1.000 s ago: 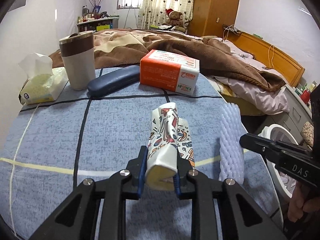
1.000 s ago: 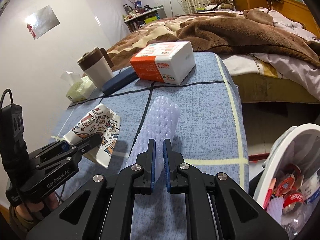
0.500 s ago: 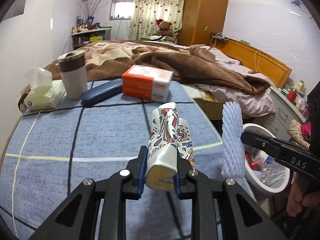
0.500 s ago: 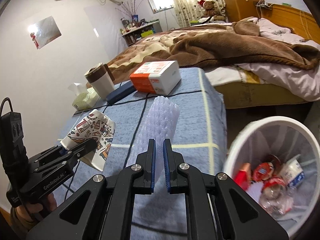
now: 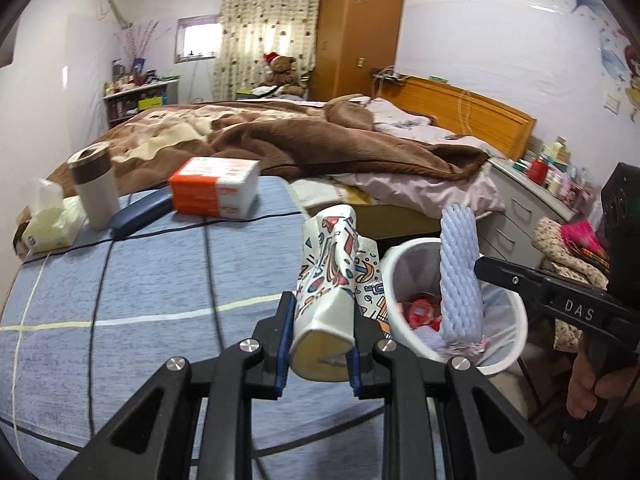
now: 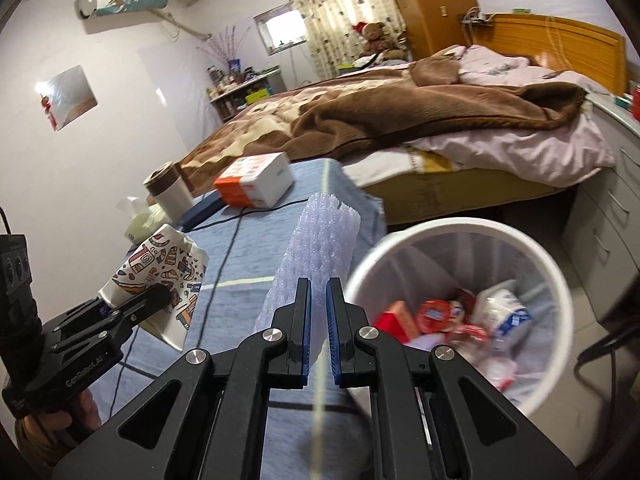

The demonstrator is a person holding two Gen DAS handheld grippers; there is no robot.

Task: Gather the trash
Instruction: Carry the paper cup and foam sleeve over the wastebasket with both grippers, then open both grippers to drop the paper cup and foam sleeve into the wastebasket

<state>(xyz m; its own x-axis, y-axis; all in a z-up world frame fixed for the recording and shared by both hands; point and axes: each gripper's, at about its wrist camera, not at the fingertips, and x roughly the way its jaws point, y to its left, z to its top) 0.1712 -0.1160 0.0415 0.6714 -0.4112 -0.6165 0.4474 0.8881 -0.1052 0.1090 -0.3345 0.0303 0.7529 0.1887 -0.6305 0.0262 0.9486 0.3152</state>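
Left gripper point(image 5: 320, 344), its fingers clamped on the base of a crushed patterned paper cup point(image 5: 332, 280), which juts up and forward over the near edge of the blue-clothed table point(image 5: 120, 300). Right gripper point(image 6: 316, 316), fingers pinched tight on a pale lilac foam net sleeve point(image 6: 316, 248), held upright just beside the rim of the white trash bin point(image 6: 556, 280); the bin stands on the floor off the table's corner and already holds wrappers and a small carton. On the table's far side: a white-and-brown tumbler point(image 5: 94, 184), a tissue pack point(image 5: 46, 220), a dark blue case point(image 5: 140, 214), an orange-and-white box point(image 5: 216, 186). Bed with brown blanket point(image 5: 320, 136) behind.
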